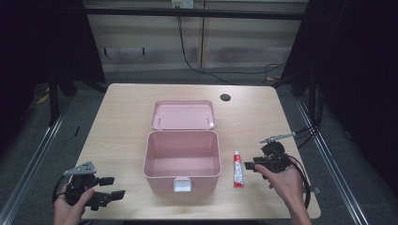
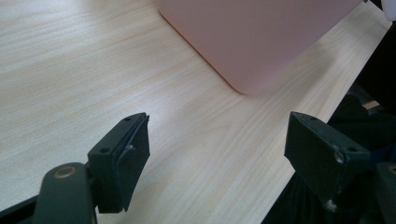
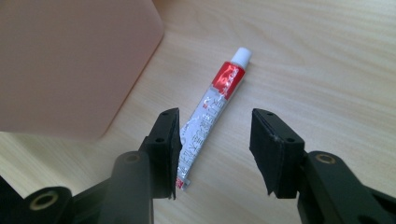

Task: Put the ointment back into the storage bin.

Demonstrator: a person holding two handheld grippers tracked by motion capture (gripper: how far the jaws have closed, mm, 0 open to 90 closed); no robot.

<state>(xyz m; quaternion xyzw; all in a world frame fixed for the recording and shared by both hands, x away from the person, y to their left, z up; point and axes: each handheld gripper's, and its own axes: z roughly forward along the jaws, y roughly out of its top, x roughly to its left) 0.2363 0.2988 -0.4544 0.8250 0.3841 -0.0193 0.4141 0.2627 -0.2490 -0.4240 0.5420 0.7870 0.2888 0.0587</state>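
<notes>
Two hand-held grippers are in our hands over the tabletop [image 1: 126,122], both spread wide and holding nothing. Our right hand-held gripper [image 3: 215,144] hovers over the near end of a small tube [image 3: 210,116], which lies flat just right of the open pink box [image 1: 182,159] with its white cap pointing away from us; the tube's crimped end sits by one jaw, between the two. Our left hand-held gripper [image 2: 217,154] hangs at the near left edge, well apart from the box.
</notes>
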